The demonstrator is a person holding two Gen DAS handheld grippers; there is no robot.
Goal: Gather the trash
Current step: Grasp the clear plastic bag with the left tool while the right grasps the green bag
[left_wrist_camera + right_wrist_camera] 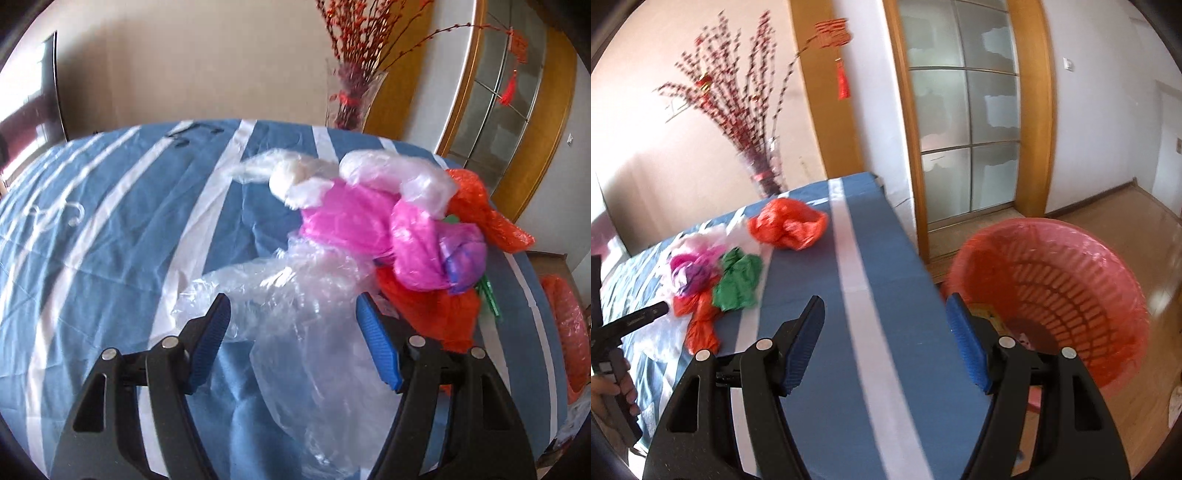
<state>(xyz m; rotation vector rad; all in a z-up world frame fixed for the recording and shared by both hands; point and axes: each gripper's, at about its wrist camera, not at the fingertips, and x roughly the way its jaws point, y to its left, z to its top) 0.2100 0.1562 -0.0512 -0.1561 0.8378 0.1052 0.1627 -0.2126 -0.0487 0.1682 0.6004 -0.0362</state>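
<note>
Crumpled plastic bags lie in a pile on a table under a blue striped cloth [110, 229]: a clear bag [295, 314], a pink bag [351, 221], white bags [388, 173], orange bags [480, 210]. My left gripper [291, 306] is open just above the clear bag, and its pads do not press on it. My right gripper [886, 306] is open and empty over the table's right edge. In its view are an orange bag [786, 225], a green bag [738, 280] and a pink-purple bag [694, 269]. A red mesh basket [1052, 295] with a liner stands on the floor.
A glass vase of red branches [764, 173] stands at the table's far end. A frosted glass door [964, 122] in a wooden frame is behind the basket. A hand [609, 395] holds the left gripper at the right wrist view's left edge. Wood floor [1126, 229] surrounds the basket.
</note>
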